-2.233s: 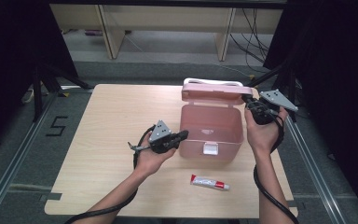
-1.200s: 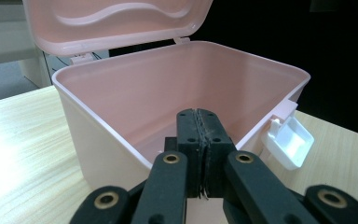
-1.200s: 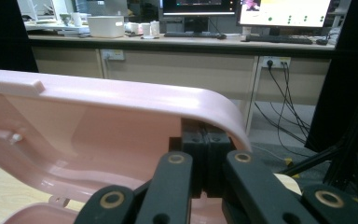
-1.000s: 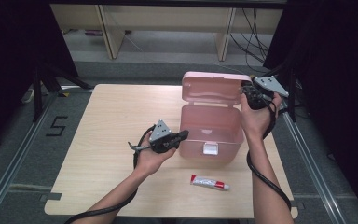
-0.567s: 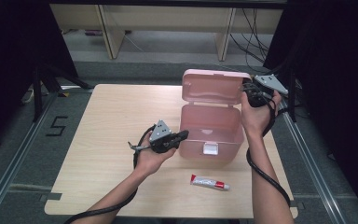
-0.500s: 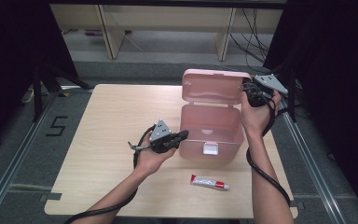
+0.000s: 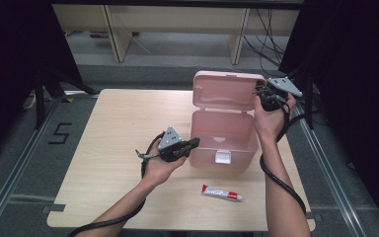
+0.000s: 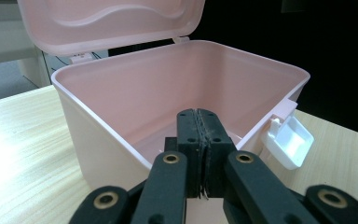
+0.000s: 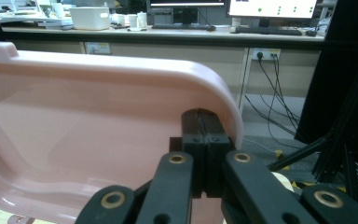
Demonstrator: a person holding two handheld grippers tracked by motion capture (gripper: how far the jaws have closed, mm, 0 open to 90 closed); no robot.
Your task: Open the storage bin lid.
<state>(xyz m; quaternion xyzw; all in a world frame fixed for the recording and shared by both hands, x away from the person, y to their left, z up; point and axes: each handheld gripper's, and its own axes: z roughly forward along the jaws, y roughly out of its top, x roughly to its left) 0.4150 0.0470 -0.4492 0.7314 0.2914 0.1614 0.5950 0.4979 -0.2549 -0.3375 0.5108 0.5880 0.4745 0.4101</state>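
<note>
On the light wooden table [image 7: 108, 128] the pink box [image 7: 222, 140] stands open near the right edge, so the closed, empty right gripper [image 7: 265, 97] should push its raised lid [image 7: 227, 91] gently back while the closed, empty left gripper [image 7: 191, 144] braces the wall.

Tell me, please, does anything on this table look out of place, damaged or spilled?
Nothing stands out. The pink box stands upright on the table, its lid raised, with the shut right gripper at the lid's edge. The small tube lies flat in front of the box, capped as far as I can see, with no spill.
</note>
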